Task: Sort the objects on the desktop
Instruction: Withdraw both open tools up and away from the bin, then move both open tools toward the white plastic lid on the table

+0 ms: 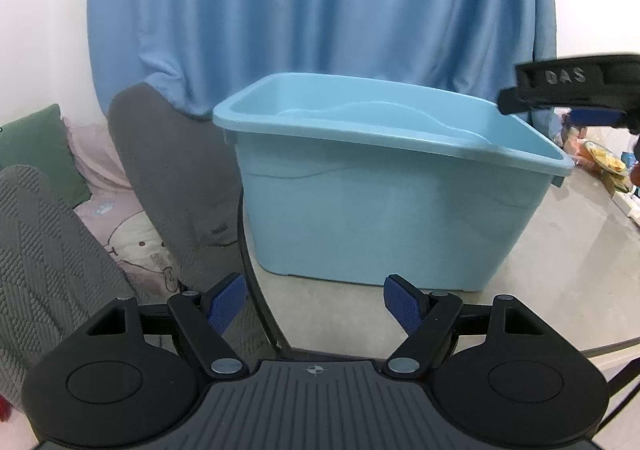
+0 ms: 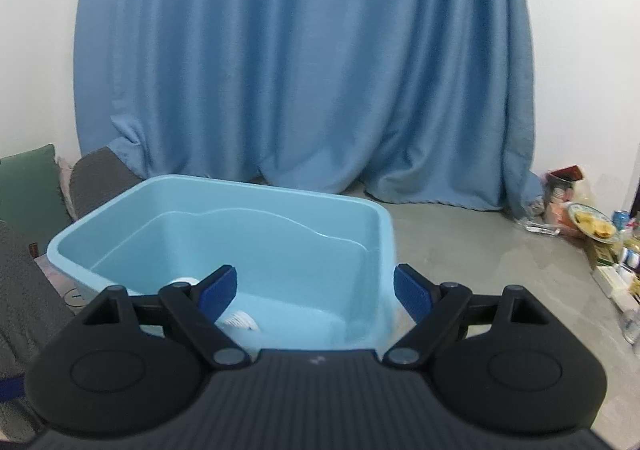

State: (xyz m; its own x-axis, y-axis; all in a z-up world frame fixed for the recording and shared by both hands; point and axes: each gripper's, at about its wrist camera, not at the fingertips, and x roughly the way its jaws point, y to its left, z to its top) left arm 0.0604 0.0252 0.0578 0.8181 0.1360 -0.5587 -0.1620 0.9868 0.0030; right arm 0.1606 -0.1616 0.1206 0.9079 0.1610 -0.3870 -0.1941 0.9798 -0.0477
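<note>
A light blue plastic bin (image 1: 384,210) stands on the grey table near its left corner. My left gripper (image 1: 316,304) is open and empty in front of the bin's near wall, low by the table edge. My right gripper (image 2: 316,292) hovers open above the bin (image 2: 352,218), its fingers empty. A white object (image 2: 240,320) lies on the bin's floor, partly hidden behind the left finger. In the left wrist view the right gripper's black body (image 1: 576,90) shows above the bin's right rim.
A blue curtain (image 2: 304,70) hangs behind the table. A pile of snack packets and small items (image 2: 592,234) sits at the table's right edge. Left of the table are a grey chair back (image 1: 172,178) and a sofa with cushions (image 1: 40,154).
</note>
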